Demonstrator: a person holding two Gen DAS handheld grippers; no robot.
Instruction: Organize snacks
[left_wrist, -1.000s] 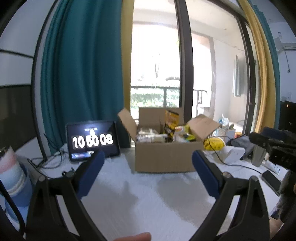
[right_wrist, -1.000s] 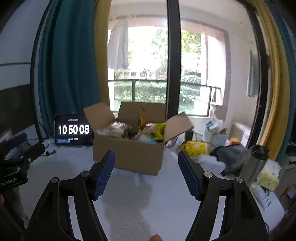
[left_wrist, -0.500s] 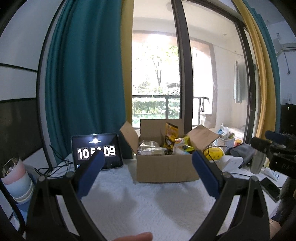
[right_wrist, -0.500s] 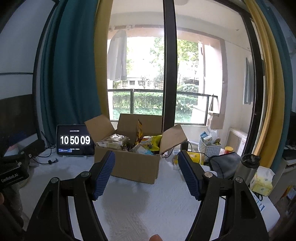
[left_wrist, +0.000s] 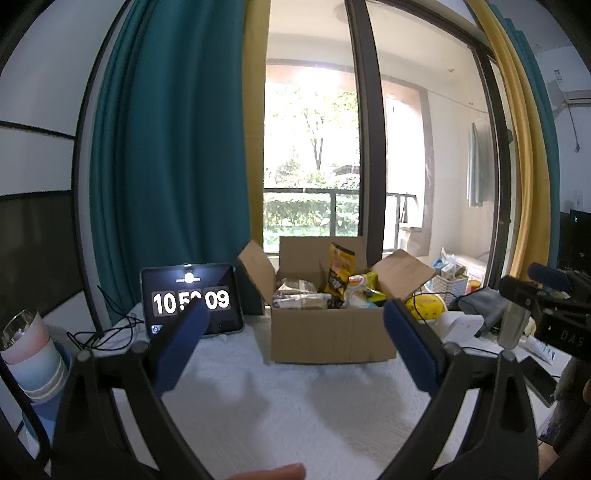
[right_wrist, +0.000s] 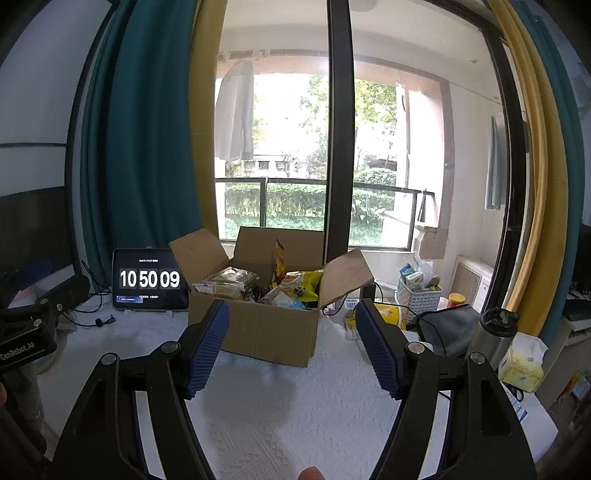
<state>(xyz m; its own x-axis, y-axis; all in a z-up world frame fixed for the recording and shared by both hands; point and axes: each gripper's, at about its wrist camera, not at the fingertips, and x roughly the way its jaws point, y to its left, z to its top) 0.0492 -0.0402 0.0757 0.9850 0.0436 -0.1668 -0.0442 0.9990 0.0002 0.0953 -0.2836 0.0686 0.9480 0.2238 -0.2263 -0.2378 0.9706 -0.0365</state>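
Meanwhile, your views have tilted up since a second ago: the cardboard box (left_wrist: 332, 332) now sits lower in both frames and the tablet clock (right_wrist: 149, 279) has ticked from 08 to 09. Your left gripper (left_wrist: 295, 328) and right gripper (right_wrist: 291, 332) both hang spread wide, holding nothing and touching nothing. One box stands mid-frame on the white tablecloth (right_wrist: 295, 413), four flaps raised, with snack packets (right_wrist: 291, 284) inside, too jumbled to count.
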